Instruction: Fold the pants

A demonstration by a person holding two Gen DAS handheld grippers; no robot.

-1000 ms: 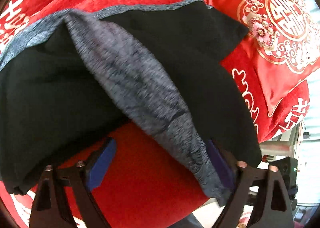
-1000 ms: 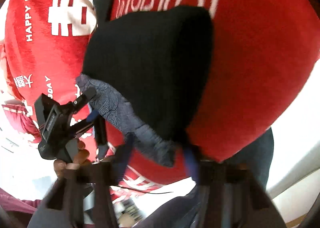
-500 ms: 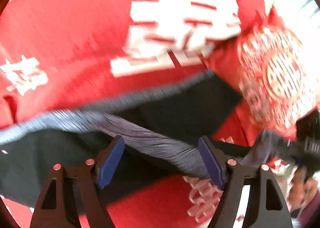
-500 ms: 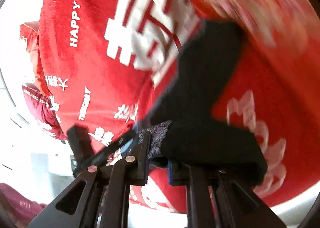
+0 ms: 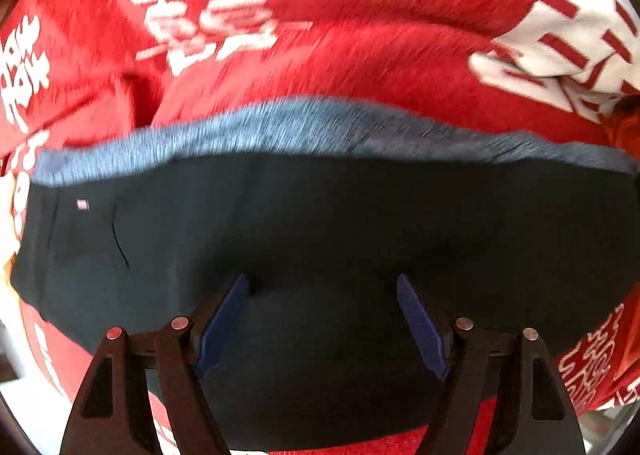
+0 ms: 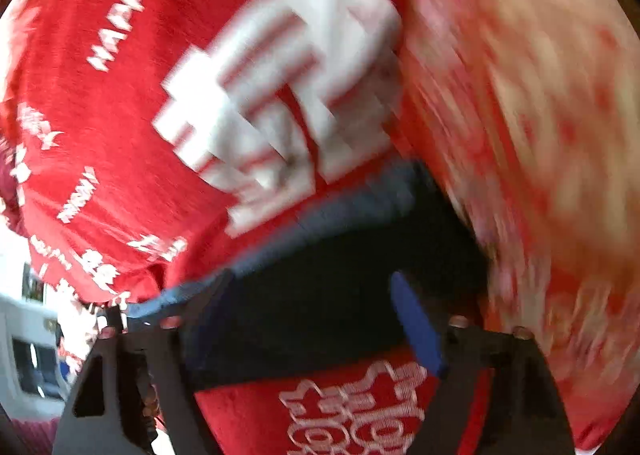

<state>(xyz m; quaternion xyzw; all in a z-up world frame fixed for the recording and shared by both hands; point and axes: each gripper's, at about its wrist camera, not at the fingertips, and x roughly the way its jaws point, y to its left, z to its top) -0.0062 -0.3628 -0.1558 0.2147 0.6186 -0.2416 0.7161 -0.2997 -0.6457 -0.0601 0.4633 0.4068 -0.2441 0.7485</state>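
Observation:
The dark pants lie folded flat on the red blanket, with a grey-blue band running along their far edge. My left gripper points down over their near edge, open, its blue pads wide apart and holding nothing. In the blurred right wrist view the pants show as a dark strip with the same grey-blue edge. My right gripper hangs over that strip with its jaws opening. Its blue pad stands clear of the cloth.
A red blanket with white printed characters covers the whole surface under the pants. A blurred red and gold cushion lies to the right. Beyond the bed's edge at lower left stands something white.
The right gripper, shut on the pants' end before, has carried it over and let go. The left gripper swept sideways over the pants, which now lie flat in one dark layer.

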